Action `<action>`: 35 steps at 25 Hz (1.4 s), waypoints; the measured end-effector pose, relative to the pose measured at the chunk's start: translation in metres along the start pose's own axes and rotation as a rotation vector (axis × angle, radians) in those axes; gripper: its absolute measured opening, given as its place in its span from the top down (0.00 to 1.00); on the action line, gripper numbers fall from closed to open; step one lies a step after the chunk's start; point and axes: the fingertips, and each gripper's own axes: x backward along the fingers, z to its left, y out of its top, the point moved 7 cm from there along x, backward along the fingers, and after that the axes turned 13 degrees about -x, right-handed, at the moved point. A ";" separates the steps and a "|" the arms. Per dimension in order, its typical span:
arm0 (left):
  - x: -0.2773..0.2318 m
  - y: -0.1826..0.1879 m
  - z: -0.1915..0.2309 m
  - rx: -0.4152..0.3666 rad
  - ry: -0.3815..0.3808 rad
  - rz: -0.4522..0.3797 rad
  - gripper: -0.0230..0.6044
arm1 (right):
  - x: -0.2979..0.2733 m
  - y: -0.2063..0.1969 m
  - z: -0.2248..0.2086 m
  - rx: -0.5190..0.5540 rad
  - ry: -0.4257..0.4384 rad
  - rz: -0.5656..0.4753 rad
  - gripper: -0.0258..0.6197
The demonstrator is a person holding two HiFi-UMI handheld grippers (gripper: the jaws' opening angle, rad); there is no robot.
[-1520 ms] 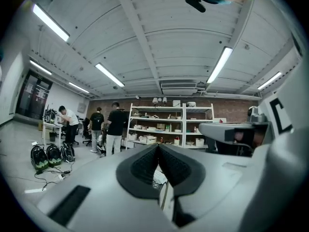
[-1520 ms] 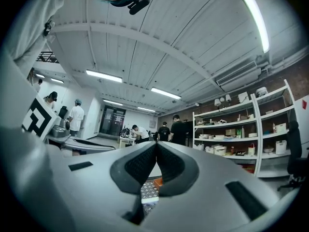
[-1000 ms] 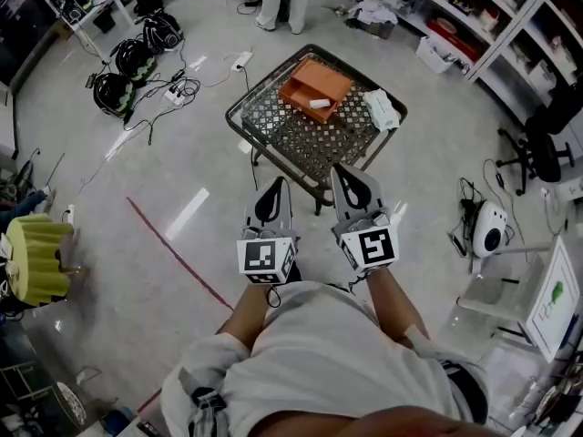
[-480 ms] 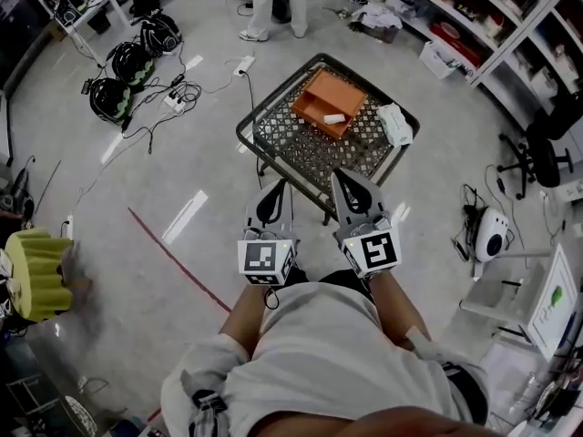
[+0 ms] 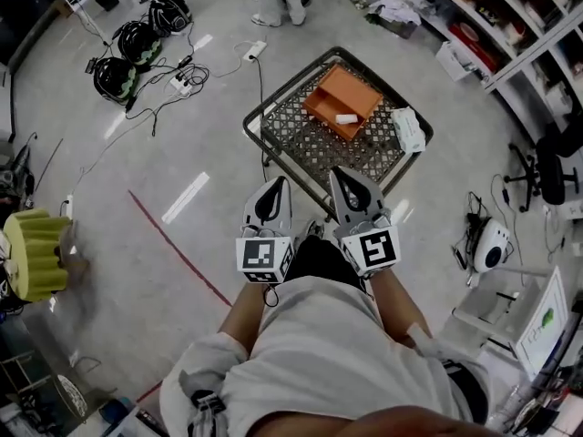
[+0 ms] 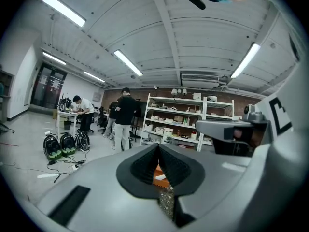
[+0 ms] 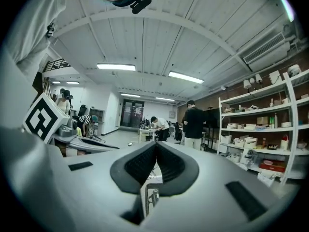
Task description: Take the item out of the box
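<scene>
An open orange box (image 5: 339,100) lies on a black wire-mesh table (image 5: 301,142) ahead of me, with a small white item (image 5: 347,118) inside it. My left gripper (image 5: 273,183) and right gripper (image 5: 339,173) are held side by side, level, just short of the table's near edge. Both are shut and hold nothing. In the left gripper view the pads meet at the left gripper (image 6: 158,147), and the orange box (image 6: 158,176) shows below them. The right gripper (image 7: 156,144) looks past the table's frame (image 7: 147,197).
A white bag (image 5: 409,128) lies on the table's right side. Helmets (image 5: 117,78) and cables with a power strip (image 5: 186,82) lie on the floor at left. Shelves (image 5: 496,35), an office chair (image 5: 547,162) and a white device (image 5: 492,244) stand at right. People stand beyond the table.
Both grippers have moved forward together, and their tips now lie close to the table's near edge. The table and box look nearer. The jaws have stayed shut.
</scene>
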 end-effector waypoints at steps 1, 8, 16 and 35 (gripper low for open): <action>-0.005 0.000 0.003 0.000 0.009 0.009 0.95 | -0.007 0.000 -0.004 -0.006 0.012 -0.003 0.95; -0.060 0.022 0.019 -0.019 0.041 0.026 0.95 | -0.054 0.022 -0.044 -0.043 0.071 -0.049 0.95; -0.124 0.033 -0.004 -0.070 -0.034 0.070 0.95 | -0.062 0.020 -0.109 -0.054 0.012 -0.073 0.95; -0.291 0.023 -0.005 -0.227 -0.479 0.095 0.95 | -0.108 -0.011 -0.208 -0.139 -0.346 0.005 0.95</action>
